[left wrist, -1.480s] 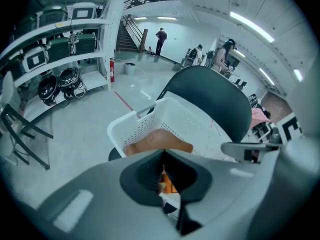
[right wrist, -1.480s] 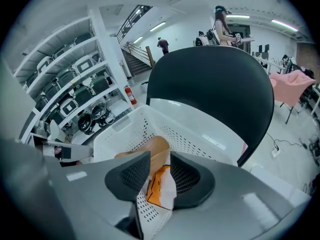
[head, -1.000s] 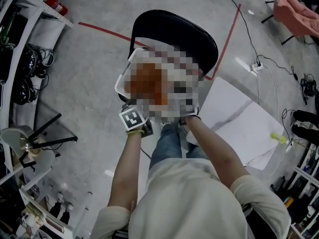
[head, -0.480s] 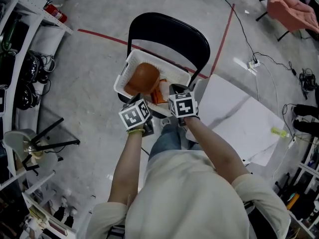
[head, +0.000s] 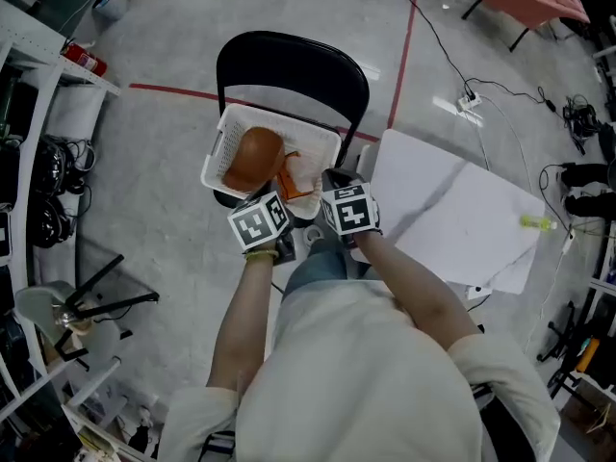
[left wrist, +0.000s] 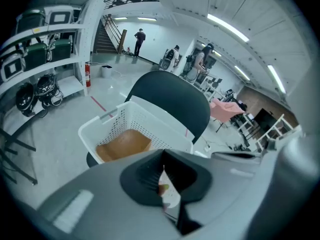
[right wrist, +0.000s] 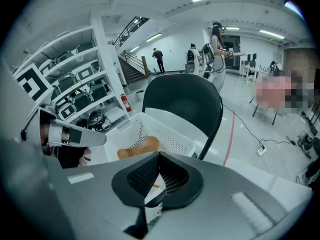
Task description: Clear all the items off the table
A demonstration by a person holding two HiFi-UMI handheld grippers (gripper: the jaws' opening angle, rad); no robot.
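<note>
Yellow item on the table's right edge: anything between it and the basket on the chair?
Nothing visible. The yellow item lies alone near the table's right edge, the white top between it and the basket shows only bare surface, and the basket sits open-topped on the chair by the table's left side.
</note>
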